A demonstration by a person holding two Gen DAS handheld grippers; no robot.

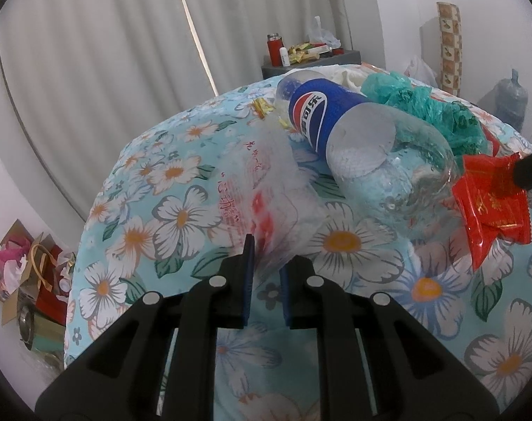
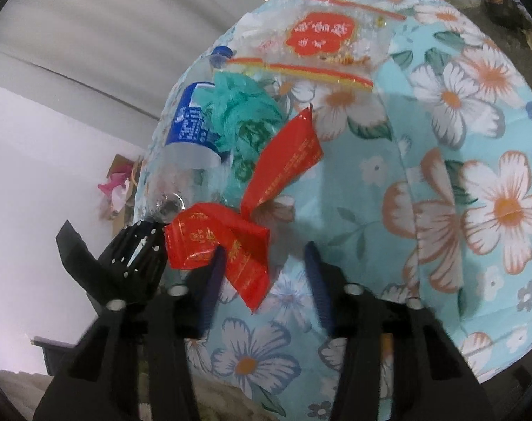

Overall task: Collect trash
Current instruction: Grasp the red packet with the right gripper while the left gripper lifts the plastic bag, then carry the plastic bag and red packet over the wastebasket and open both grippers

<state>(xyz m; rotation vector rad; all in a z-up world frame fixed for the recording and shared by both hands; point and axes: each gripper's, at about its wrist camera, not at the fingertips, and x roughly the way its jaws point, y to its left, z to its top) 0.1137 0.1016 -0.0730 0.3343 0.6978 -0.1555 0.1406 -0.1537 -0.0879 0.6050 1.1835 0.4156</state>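
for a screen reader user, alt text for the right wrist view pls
Open right gripper over a floral cloth, a red wrapper lying against its left finger. Behind sit a clear bottle and green bag.

Bottle (image 1: 357, 140), green bag (image 1: 424, 105) and red wrapper (image 1: 490, 203) crowd the right; bare floral cloth (image 1: 143, 210) lies open left.

Bottle (image 1: 353, 140) lies on tablecloth (image 1: 153, 210) — wrapper (image 1: 490, 203) at its base, bag (image 1: 259, 189) left.

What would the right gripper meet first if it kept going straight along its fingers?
Probably the red wrapper, which already lies against the right gripper's left finger; right of it, only the floral bedcover lies ahead.
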